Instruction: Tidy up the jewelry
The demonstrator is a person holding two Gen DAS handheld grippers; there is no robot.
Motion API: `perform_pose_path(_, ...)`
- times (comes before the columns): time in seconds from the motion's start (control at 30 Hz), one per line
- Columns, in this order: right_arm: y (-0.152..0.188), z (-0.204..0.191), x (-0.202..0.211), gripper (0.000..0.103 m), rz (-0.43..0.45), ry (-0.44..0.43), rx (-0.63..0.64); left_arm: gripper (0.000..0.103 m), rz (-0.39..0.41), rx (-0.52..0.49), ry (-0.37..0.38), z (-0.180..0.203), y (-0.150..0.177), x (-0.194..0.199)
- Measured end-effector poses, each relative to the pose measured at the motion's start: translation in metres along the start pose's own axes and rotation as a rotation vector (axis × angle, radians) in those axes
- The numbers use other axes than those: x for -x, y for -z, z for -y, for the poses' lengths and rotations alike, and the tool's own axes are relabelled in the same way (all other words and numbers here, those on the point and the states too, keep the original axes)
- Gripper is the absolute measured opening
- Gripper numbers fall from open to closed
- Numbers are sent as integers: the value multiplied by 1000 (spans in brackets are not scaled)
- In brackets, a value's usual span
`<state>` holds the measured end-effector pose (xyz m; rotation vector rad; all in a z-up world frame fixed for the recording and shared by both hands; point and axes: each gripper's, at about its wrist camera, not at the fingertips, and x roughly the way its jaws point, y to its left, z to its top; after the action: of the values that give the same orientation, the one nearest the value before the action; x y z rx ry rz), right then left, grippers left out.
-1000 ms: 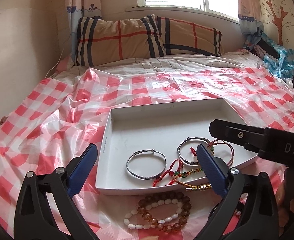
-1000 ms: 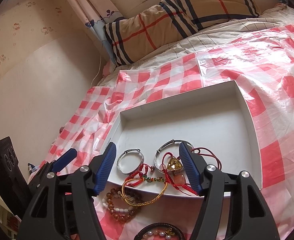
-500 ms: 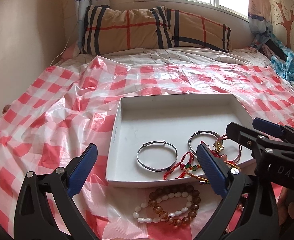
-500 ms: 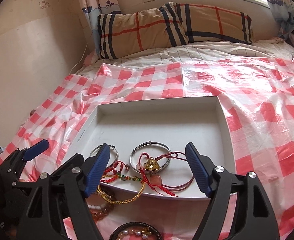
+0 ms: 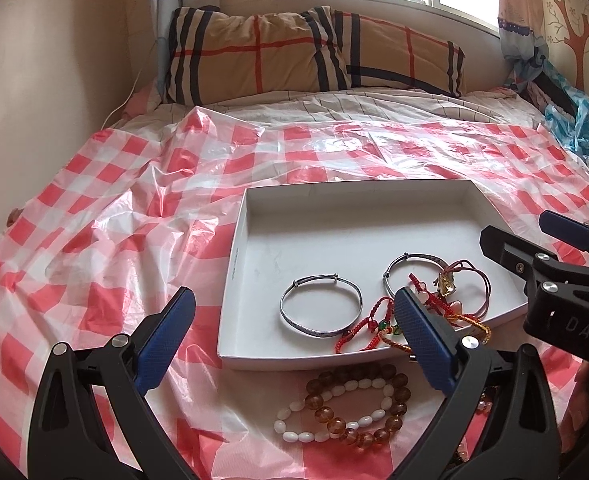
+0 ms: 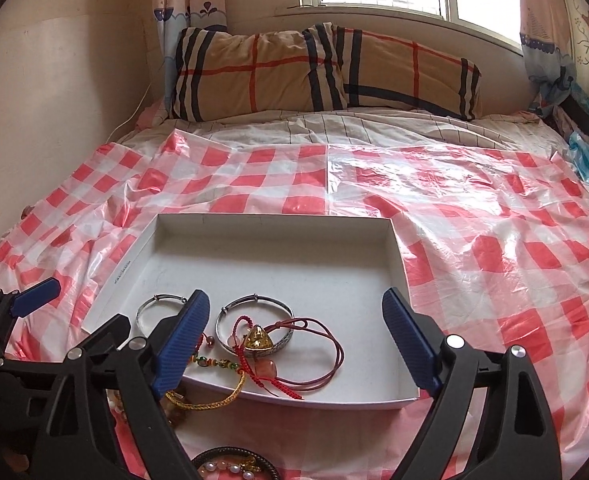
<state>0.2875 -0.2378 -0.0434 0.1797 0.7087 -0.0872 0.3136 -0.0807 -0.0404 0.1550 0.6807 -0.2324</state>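
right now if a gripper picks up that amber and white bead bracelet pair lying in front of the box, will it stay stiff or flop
Probably flop: the amber and white bead bracelets lie in loose, uneven loops, which suggests they are strung on cord. The round glossy beads may slip between pads. The two loops overlap, so lifting one may drag the other along the checked plastic sheet.

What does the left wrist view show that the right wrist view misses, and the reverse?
Left wrist only: the whole white and amber bead bracelets on the checked plastic sheet before the tray, and the right gripper from the side, jaws opening, nothing between them.

Right wrist only: a dark ring with pearls at the bottom edge, and the left gripper from the side.

Both: white tray, two silver bangles, gold charm on red cords, pillow.
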Motion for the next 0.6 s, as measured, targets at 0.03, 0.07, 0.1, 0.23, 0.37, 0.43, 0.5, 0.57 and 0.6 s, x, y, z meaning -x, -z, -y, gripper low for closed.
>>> perform_pose_path(0.03,0,0,1,85,1,3,4,95,0,0,0,0,0,0)
perform_pose_path(0.07,-1,-3,0,86,2,7,8,95,0,0,1,0,0,0)
perform_pose_path(0.1,-1,-3,0,86,4,12,14,95,0,0,1,0,0,0)
perform_pose_path(0.23,-1,-5,1,86,6,19,25,95,-5,-7,-5,0,0,-1)
perform_pose_path(0.37,-2,-5,1,87,6,20,25,95,-4,-16,-21,2,0,0)
perform_pose_path(0.43,-2,-6,1,87,6,21,24,95,-1,-20,-19,3,0,1)
perform_pose_path(0.5,-2,-5,0,88,6,21,24,95,-2,-18,-21,3,0,1)
perform_pose_path(0.57,-2,-5,0,88,6,21,25,95,-8,-18,-21,4,-1,0)
perform_pose_path(0.6,-2,-5,0,88,6,21,25,95,-13,-20,-23,4,-1,0)
